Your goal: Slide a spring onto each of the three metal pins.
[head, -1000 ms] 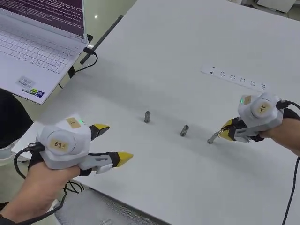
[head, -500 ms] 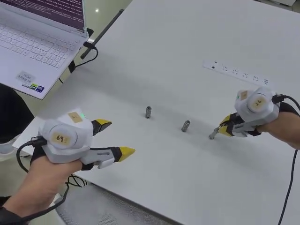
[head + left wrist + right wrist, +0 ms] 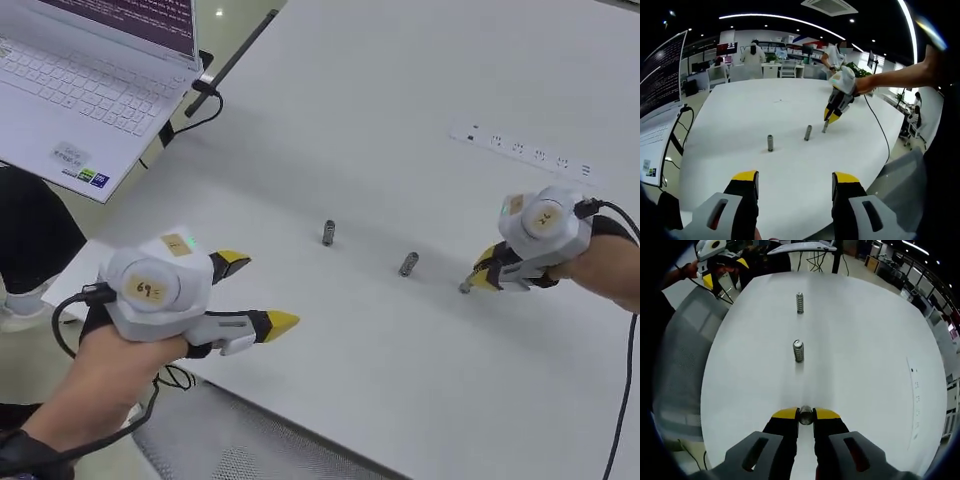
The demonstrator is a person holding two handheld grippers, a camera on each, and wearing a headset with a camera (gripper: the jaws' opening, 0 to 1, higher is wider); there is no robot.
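Left hand-held gripper (image 3: pixel 258 291) over the near edge of the table (image 3: pixel 400 120), jaws wide apart, empty. Right hand-held gripper (image 3: pixel 483 274) clamped on a spring (image 3: pixel 806 414) at the table surface. In line beyond it, both upright: middle spring (image 3: pixel 409 264), then far spring (image 3: pixel 328 233)

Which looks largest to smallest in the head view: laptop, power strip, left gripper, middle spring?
1. laptop, though cut off by the frame edge.
2. left gripper. It is nearest the camera, so its rank over the strip is unsure.
3. power strip
4. middle spring, clearly smallest.
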